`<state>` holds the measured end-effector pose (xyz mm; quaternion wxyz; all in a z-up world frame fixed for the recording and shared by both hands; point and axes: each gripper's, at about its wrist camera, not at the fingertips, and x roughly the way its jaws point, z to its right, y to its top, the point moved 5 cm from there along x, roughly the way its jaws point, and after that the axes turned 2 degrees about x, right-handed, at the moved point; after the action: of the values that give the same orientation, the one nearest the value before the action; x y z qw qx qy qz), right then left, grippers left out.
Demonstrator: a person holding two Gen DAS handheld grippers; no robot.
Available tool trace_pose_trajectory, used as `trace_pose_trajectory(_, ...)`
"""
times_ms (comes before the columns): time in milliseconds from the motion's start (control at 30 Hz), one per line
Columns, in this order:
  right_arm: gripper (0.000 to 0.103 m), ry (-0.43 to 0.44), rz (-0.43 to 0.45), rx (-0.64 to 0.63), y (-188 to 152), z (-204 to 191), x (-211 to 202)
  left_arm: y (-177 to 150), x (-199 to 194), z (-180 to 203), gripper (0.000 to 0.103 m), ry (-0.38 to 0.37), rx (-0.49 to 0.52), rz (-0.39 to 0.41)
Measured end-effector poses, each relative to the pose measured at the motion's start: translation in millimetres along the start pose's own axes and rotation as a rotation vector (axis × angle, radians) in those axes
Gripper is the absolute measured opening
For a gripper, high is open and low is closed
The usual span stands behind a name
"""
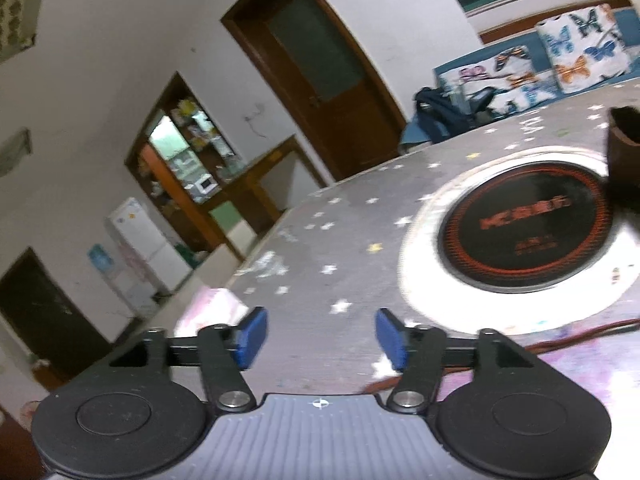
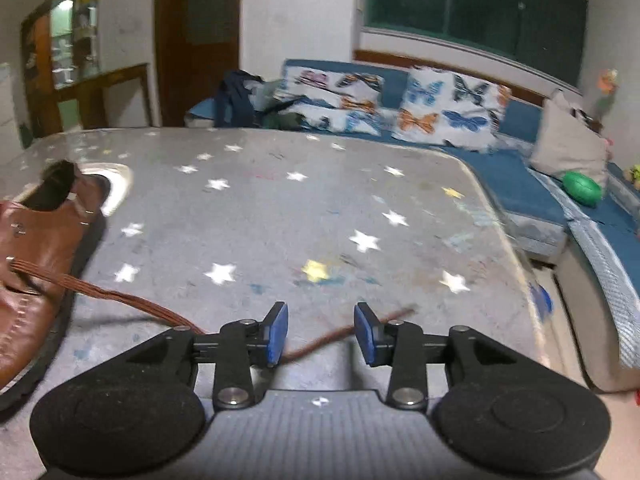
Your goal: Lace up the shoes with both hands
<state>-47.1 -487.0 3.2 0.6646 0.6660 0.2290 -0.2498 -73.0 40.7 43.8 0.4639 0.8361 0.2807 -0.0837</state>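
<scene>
On the star-patterned surface (image 2: 304, 216), the brown shoe (image 2: 36, 264) lies at the left edge of the right wrist view, its opening toward the far side and its dark sole resting on the cloth. A brown lace (image 2: 120, 296) runs from the shoe's eyelets across the surface toward the right gripper (image 2: 321, 332), passes behind the left finger mount, and reappears between the two blue fingers (image 2: 278, 332), with its frayed end (image 2: 400, 314) showing just past the right finger. The fingers of the right gripper stand apart; the lace lies in the gap near the left pad, and neither pad presses on it. In the left wrist view, the left gripper (image 1: 320, 338) is held over the same surface with its fingers (image 1: 252, 338) wide apart and nothing between them. A round black hob (image 1: 524, 228) with a red ring, set in a pale circular rim, lies ahead and to the right of this gripper. A dark brown part of the shoe (image 1: 624, 152) shows at the right edge of that view, beside the hob. A thin reddish cord (image 1: 580, 330) crosses the surface near the right finger mount. Beyond the surface stand a blue sofa (image 2: 500, 168) with butterfly cushions (image 2: 448, 112) and a green ball (image 2: 582, 188).
</scene>
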Motion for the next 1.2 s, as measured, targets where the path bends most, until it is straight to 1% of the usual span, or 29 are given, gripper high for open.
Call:
trace_pose_trajectory(67, 0.042, 0.037, -0.001, -0.018, -1, -9, 0, -1, -4, 10, 0.084, -0.069, -0.005, 0.002)
trace_pose_trajectory(100, 0.042, 0.054, -0.003, -0.029, -2, -14, 1, -1, -6, 15, 0.092, -0.101, -0.011, -0.001)
trace_pose_trajectory(200, 0.045, 0.101, -0.012, -0.044, -6, -30, 4, -2, -11, 32, 0.102, -0.209, -0.032, -0.006)
trace_pose_trajectory(300, 0.047, 0.148, -0.021, -0.059, -10, -41, 2, -2, -13, 45, 0.103, -0.319, -0.068, -0.025)
trace_pose_trajectory(367, 0.047, 0.150, -0.035, -0.084, -12, -45, 2, -4, -14, 56, 0.103, -0.378, -0.089, -0.042)
trace_pose_trajectory(400, 0.047, 0.148, -0.041, -0.095, -14, -47, 3, -5, -15, 59, 0.103, -0.394, -0.092, -0.045)
trace_pose_trajectory(533, 0.043, 0.135, -0.052, -0.081, -12, -39, 8, -5, -19, 76, 0.103, -0.432, -0.057, -0.037)
trace_pose_trajectory(633, 0.039, 0.101, -0.050, -0.070, -7, -31, 14, -5, -23, 86, 0.103, -0.454, -0.039, -0.039)
trace_pose_trajectory(733, 0.039, 0.079, -0.053, -0.056, -2, -22, 20, -5, -24, 94, 0.103, -0.465, -0.026, -0.042)
trace_pose_trajectory(800, 0.040, 0.057, -0.060, -0.048, -1, -17, 20, -6, -24, 95, 0.103, -0.478, -0.035, -0.053)
trace_pose_trajectory(900, 0.044, 0.061, -0.076, -0.054, -1, -12, 16, -8, -22, 95, 0.103, -0.502, -0.061, -0.076)
trace_pose_trajectory(933, 0.048, 0.058, -0.076, -0.063, -2, -11, 13, -9, -21, 94, 0.103, -0.507, -0.072, -0.082)
trace_pose_trajectory(1000, 0.050, 0.055, -0.073, -0.082, -2, -11, 7, -10, -19, 91, 0.103, -0.517, -0.099, -0.094)
trace_pose_trajectory(1067, 0.060, 0.056, -0.071, -0.091, -3, -12, 0, -11, -17, 88, 0.103, -0.526, -0.125, -0.105)
trace_pose_trajectory(1100, 0.063, 0.056, -0.067, -0.089, -3, -14, -3, -11, -17, 86, 0.103, -0.529, -0.134, -0.108)
trace_pose_trajectory(1200, 0.065, 0.065, -0.062, -0.079, -4, -18, -9, -11, -17, 84, 0.103, -0.521, -0.136, -0.115)
